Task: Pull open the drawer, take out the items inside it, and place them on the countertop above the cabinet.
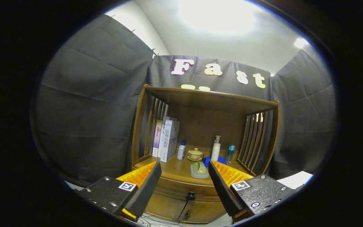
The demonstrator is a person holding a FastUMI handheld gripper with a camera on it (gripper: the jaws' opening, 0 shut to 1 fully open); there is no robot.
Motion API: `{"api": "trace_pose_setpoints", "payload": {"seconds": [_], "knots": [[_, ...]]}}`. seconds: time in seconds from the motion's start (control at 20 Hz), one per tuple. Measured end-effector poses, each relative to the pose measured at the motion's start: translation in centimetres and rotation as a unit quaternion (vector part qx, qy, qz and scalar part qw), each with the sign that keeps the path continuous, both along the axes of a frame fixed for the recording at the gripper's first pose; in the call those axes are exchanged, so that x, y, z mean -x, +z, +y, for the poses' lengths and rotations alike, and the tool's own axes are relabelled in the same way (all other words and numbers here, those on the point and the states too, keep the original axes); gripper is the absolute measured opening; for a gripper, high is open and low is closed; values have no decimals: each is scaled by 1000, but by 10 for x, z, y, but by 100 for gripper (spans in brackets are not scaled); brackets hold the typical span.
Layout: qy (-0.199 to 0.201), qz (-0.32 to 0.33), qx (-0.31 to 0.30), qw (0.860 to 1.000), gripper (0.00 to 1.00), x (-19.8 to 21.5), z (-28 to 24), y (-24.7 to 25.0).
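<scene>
Brown wooden drawer [181, 189] with dark round knob [190, 196], shut under the tabletop [175, 170], at 12 o'clock beyond spread, empty hand-held gripper [184, 186]: opening step; next, probably closing on knob and pulling.

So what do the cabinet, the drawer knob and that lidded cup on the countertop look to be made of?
Cabinet: brown wood, smooth semi-gloss finish, going by the slatted sides and soft sheen. Drawer knob: dark and rounded, maybe metal; too small to tell. Lidded cup: probably glazed ceramic, pale yellow with a slight shine, on a matching saucer. The hand-held gripper is open, its fingers held apart in front of the closed drawer.
</scene>
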State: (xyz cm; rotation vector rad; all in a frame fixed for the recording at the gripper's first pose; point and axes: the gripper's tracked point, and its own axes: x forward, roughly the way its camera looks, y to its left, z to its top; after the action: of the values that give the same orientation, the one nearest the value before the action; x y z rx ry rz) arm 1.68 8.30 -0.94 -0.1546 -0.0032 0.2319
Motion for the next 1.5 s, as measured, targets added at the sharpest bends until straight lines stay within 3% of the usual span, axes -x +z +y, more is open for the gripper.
{"api": "trace_pose_setpoints", "payload": {"seconds": [0.15, 0.3, 0.5, 0.7, 1.5], "knots": [[-2, 37, -27, 999, 94, 15, 1, -6], [1, 23, -59, 998, 94, 27, -2, 18], [-27, -2, -17, 999, 94, 38, -24, 27], [-19, -2, -31, 999, 94, 46, -16, 31], [-54, -2, -7, 999, 95, 34, -40, 23]]}}
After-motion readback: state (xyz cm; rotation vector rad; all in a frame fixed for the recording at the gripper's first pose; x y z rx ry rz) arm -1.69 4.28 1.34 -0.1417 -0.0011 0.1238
